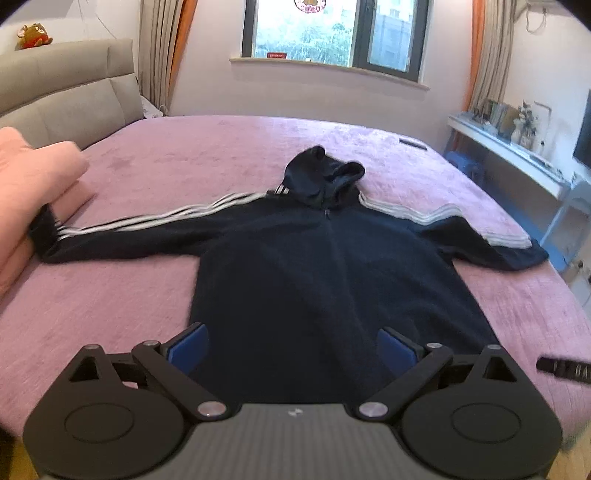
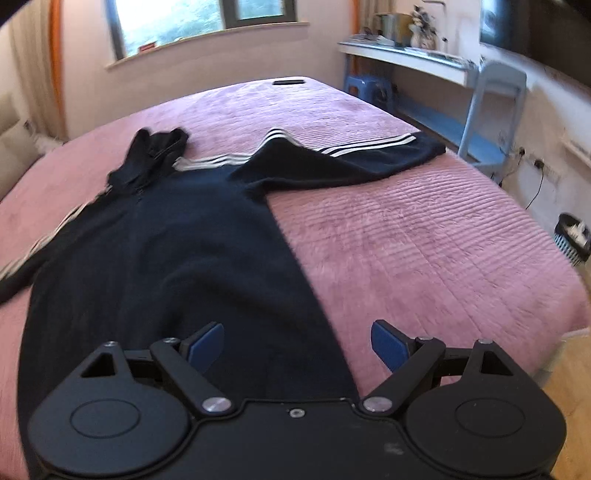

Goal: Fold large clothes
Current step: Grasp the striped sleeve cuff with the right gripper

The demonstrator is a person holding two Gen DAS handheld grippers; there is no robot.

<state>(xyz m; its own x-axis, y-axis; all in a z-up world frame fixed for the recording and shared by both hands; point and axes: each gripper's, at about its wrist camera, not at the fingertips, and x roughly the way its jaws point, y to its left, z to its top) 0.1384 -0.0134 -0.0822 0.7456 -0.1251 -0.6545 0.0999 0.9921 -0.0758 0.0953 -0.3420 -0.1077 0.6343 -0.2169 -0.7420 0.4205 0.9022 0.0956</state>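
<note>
Navy hooded jacket lies flat, sleeves spread, white-striped.

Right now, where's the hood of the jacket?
In the left wrist view the hood lies bunched at the far end of the dark jacket, mid-bed, toward the window. In the right wrist view it is far left.

A dark navy fleece hooded jacket, matt and fuzzy with smooth white stripes on the sleeves, is seen on a pink plush bedspread, ribbed at 3 o'clock. Matt black plastic is shown on the left gripper and right gripper, with blue rubbery pads and shiny metal pivot pins.
</note>
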